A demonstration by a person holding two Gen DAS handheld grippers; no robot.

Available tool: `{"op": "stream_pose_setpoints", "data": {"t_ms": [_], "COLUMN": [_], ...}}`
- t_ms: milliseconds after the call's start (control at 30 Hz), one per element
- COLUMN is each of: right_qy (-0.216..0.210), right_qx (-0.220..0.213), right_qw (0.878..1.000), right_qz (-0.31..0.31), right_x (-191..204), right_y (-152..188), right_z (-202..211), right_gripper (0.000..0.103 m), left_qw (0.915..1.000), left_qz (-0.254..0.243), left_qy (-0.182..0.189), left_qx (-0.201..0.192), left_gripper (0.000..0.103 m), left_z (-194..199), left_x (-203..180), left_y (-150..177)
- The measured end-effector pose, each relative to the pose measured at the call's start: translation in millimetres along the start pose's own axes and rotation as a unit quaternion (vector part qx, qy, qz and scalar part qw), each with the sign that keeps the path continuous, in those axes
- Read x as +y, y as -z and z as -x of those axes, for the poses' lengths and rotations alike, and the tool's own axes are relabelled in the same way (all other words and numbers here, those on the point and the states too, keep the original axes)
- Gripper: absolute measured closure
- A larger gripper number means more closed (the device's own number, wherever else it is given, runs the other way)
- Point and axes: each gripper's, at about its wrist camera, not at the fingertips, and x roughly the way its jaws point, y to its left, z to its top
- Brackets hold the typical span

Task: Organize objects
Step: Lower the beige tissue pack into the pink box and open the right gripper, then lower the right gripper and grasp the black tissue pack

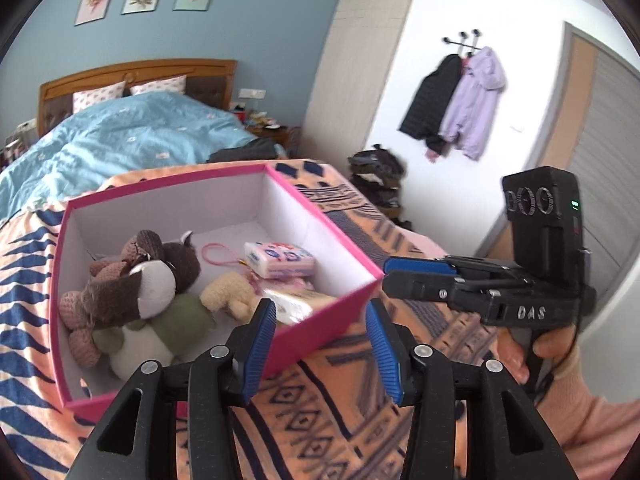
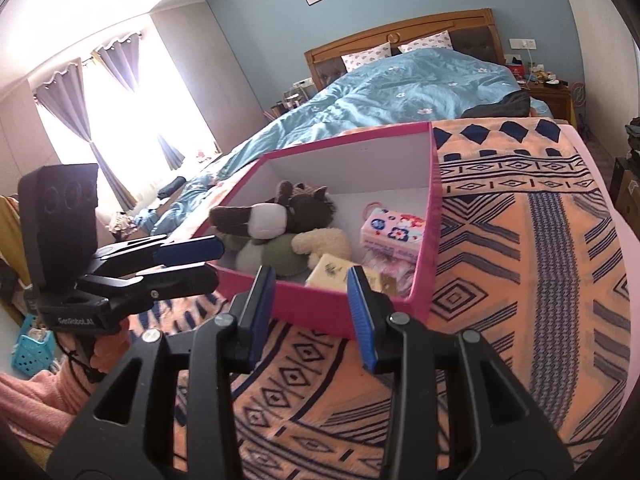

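A pink box (image 1: pixel 320 334) with a white inside sits on the orange patterned blanket (image 1: pixel 320 392); it also shows in the right wrist view (image 2: pixel 320 312). It holds plush toys (image 1: pixel 136 280), a cream plush (image 1: pixel 228 296), a pink tissue pack (image 1: pixel 280 260) and a yellowish pack (image 2: pixel 332 276). My left gripper (image 1: pixel 322 344) is open and empty at the box's near corner. My right gripper (image 2: pixel 312 316) is open and empty, just before the box's near wall. The right gripper shows in the left wrist view (image 1: pixel 416 276), beside the box's right corner. The left gripper shows in the right wrist view (image 2: pixel 188 264).
A bed with a blue duvet (image 1: pixel 120 140) lies behind the box. Coats (image 1: pixel 460 100) hang on the white wall at right, above a pile of dark clothes (image 1: pixel 376 184). A nightstand (image 2: pixel 552 92) stands by the bed. A blue basket (image 2: pixel 32 348) sits on the floor at left.
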Motion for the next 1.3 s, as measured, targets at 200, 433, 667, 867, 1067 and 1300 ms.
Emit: {"op": "stream_pose_setpoints", "data": {"t_ms": [200,433,667,867,1067,1300], "right_qy": [-0.018,-0.008,0.001,-0.001,-0.017,-0.014], "right_qx": [0.009,0.082,0.141,0.170,0.191,0.164], "right_qw": [1.000,0.996,0.989,0.984,0.981,0.985], "right_qz": [0.003,-0.020,-0.050,-0.053,-0.040,-0.052], "right_x": [18.7,23.0,21.5,27.8,37.9,28.7], "right_y": [32.3,93.8,151.6,181.1,197.3,183.2], "right_z": [25.5,23.7,25.2,38.3,37.2,24.1], "right_gripper": [0.061,0.061,0.061,0.061,0.065,0.075], "left_qw": [0.9988,0.9925,0.9834,0.9765,0.9719,0.9754], "left_qz": [-0.012,-0.023,-0.028,-0.035,-0.026,-0.009], "left_qy": [0.035,0.063,0.094,0.106,0.104,0.097], "left_qx": [0.031,0.103,0.153,0.184,0.210,0.198], "left_gripper": [0.054,0.054,0.054,0.056,0.065,0.074], "left_z": [12.4,-8.3,-24.8,-31.4,-38.0,-35.2], "left_x": [-9.0,-29.3,-50.0,-63.9,-65.7,-58.7], "left_y": [33.1,81.8,116.5,140.9,157.7,153.3]}}
